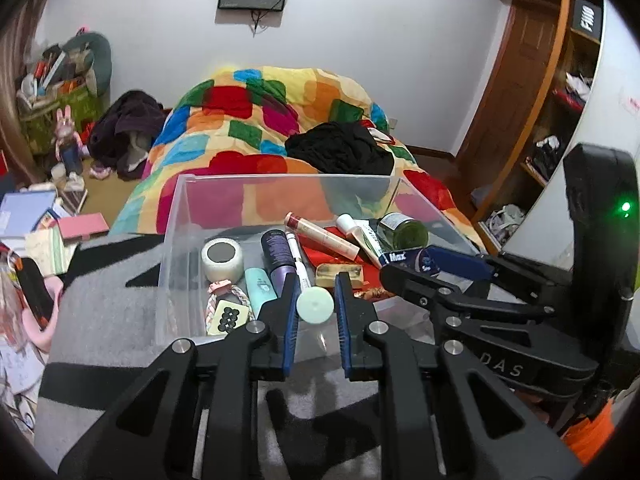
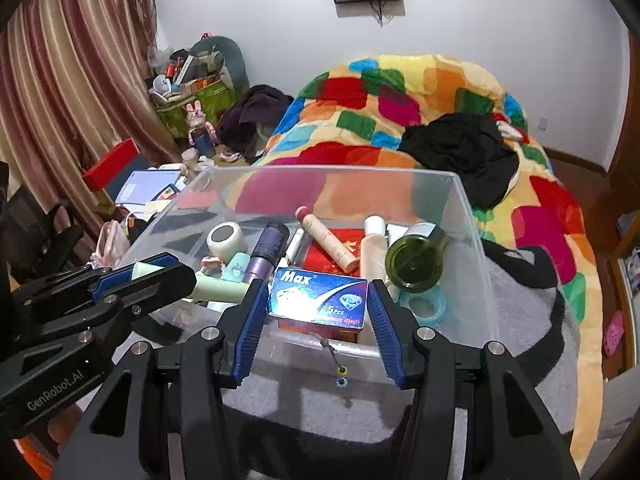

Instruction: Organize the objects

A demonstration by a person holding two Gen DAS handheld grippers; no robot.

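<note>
Your left gripper (image 1: 316, 306) has its jaws closed on a pale green tube (image 1: 315, 304), whose round end faces the left wrist camera between the blue pads; in the right wrist view the same tube (image 2: 216, 286) sticks out sideways from that gripper (image 2: 132, 276) over the near left corner of the clear plastic bin (image 2: 472, 216). Your right gripper (image 2: 318, 300) holds its jaws clamped on a blue box marked "Max" (image 2: 318, 294), one blue pad against each short side, and the box sits above the near wall of the bin; from the left wrist camera you see that gripper (image 1: 416, 264) reaching in from the right with the box (image 1: 404, 260) at its tip. The bin (image 1: 176, 216) stands on a grey and black blanket (image 1: 104, 304) at the foot of a bed covered by a quilt of many colours (image 1: 256, 120), with a black garment (image 1: 340, 148) lying on it. Inside the bin lie a white roll of tape (image 1: 222, 254), a dark purple bottle (image 1: 278, 256), a mint green bottle (image 1: 260, 284), a white pen (image 1: 298, 260), a beige tube with a reddish cap (image 1: 320, 234), a white-capped bottle (image 1: 354, 230), a green glass jar (image 1: 404, 232) on its side, an amber bar (image 1: 338, 272) and something red (image 1: 324, 252) beneath them. A light blue roll of tape (image 2: 424, 306) rests in the near right corner.
</note>
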